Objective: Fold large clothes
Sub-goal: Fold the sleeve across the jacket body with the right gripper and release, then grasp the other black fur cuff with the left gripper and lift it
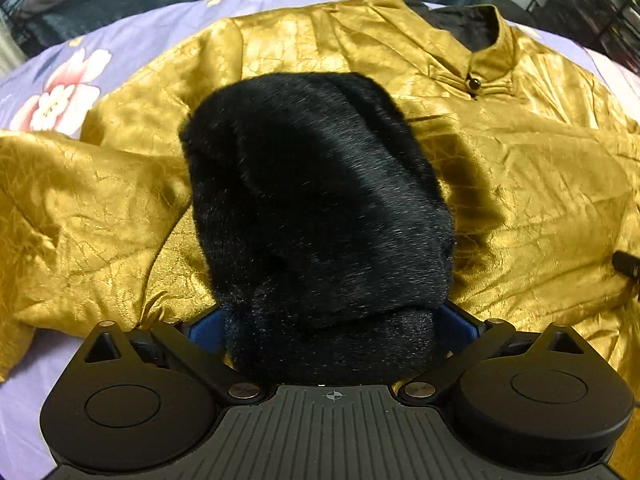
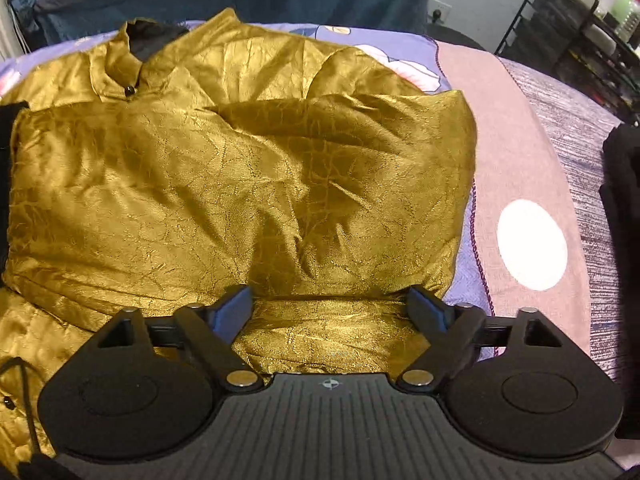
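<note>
- jacket (image 2: 224, 168): shiny golden-yellow satin with a fine crackle-like woven pattern; black lining at the collar; small black button (image 1: 475, 83) at the neck
- fur cuff (image 1: 316, 216): plain glossy black
- bedsheet (image 1: 132, 36): lilac, printed with pink-and-white flowers
- blanket (image 2: 520, 152): dusty pink with a white oval; purple stitched edge
- left tool (image 1: 330, 320): black body; blue pads
- right tool (image 2: 332, 308): black; blue pads

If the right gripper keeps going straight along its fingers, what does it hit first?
Most likely the gold jacket: the open right gripper points down at its folded cloth, with nothing in between as far as this view shows.
</note>
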{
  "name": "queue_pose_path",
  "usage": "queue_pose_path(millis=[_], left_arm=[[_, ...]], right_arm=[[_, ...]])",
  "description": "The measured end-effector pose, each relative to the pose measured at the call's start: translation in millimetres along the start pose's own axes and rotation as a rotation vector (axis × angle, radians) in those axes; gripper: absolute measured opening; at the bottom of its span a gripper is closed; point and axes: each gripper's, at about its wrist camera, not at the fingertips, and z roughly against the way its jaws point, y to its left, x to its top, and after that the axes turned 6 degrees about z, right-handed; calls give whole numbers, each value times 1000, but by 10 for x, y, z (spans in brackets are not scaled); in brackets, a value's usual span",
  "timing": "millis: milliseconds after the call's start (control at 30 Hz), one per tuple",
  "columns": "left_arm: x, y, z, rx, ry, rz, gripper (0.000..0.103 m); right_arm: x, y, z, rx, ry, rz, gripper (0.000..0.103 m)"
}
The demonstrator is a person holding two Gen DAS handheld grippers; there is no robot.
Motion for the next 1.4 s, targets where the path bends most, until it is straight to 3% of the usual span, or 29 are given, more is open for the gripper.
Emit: queue_pose_path(millis=[100, 233, 367, 467, 567, 700, 833, 933, 1100, 1233, 1400], left_arm=[[-22, -21, -33, 8, -19, -14, 103], [-64, -20, -36, 0, -38, -16, 103], [-60, 102, 97, -53, -30, 41, 103], [-221, 308, 339, -110, -79, 115, 103], [-481, 608, 609, -130, -152, 158, 103], [-906, 1173, 880, -5, -234, 238, 103], [-1385, 1940, 1103, 154, -289, 383, 103], [-1658, 2519, 1274, 232, -302, 509, 103], [-1916, 3248, 1534, 245, -378, 635, 103], [-1809, 3473, 1536, 235, -406, 583, 103], [-1585, 3637, 1295, 240, -355, 559, 103]], right_arm=[[0, 25, -56, -31, 15, 3, 103], [-15, -55, -121, -16, 45, -104, 103], [24, -79, -130, -13, 79, -114, 103], [79, -152, -83, -4, 122, -172, 103], [32, -207, 118, 2, 87, -253, 103], [-160, -152, 408, 51, 56, -283, 103], [-326, -6, 622, 67, 46, -269, 103], [-407, 117, 773, 84, 38, -261, 103], [-321, 307, 916, 107, 6, -254, 103], [-289, 437, 1012, 115, 0, -262, 103], [-303, 624, 1116, 116, 0, -241, 103]])
